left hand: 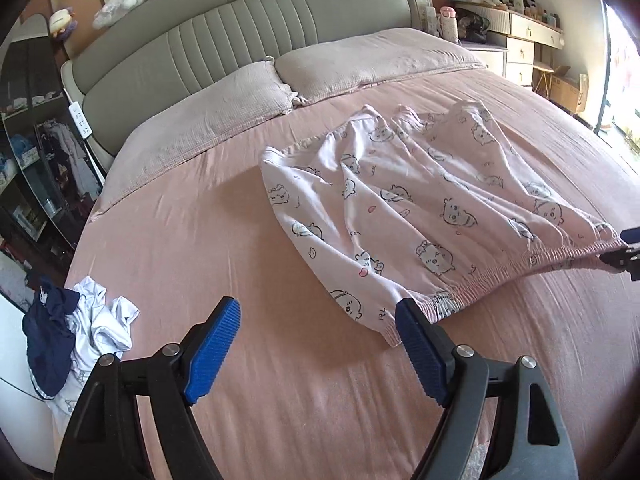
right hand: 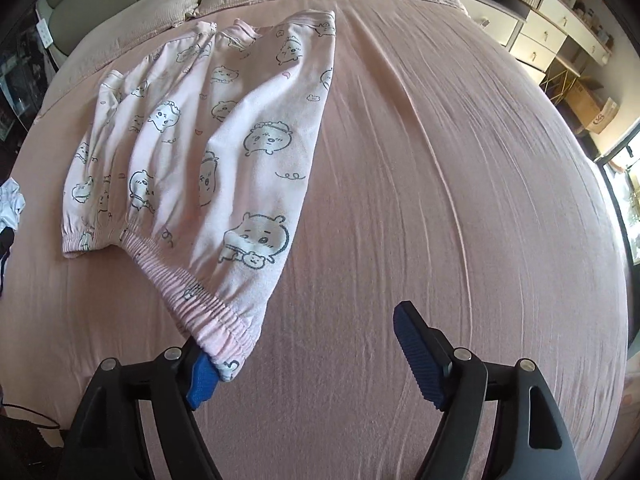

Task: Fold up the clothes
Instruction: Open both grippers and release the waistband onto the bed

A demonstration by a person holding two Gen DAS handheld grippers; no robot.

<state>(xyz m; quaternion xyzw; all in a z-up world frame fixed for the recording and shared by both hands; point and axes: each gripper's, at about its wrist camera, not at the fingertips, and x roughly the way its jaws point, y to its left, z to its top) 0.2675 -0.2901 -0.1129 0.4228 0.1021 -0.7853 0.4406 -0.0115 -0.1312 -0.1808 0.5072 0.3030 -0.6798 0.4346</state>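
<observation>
Pale pink pyjama trousers [left hand: 404, 200] with a cartoon animal print lie spread on the pink bed sheet [left hand: 224, 240], their gathered waistband [left hand: 480, 280] towards me. My left gripper [left hand: 318, 346] hovers open over the sheet with nothing between its blue pads; the near waistband corner lies just past its right fingertip [left hand: 408, 320]. In the right wrist view the trousers [right hand: 208, 132] lie to the left. My right gripper [right hand: 308, 356] is open too. A waistband corner [right hand: 224, 336] drapes over its left pad [right hand: 202, 380] and is not pinched. The right gripper [left hand: 624, 248] also shows at the left wrist view's right edge.
A heap of white and navy clothes [left hand: 76, 336] sits at the bed's left edge. Two pillows [left hand: 224, 100] and a padded headboard [left hand: 240, 20] stand at the far end. A white dresser [left hand: 520, 44] and a cardboard box [right hand: 596, 112] stand to the right of the bed.
</observation>
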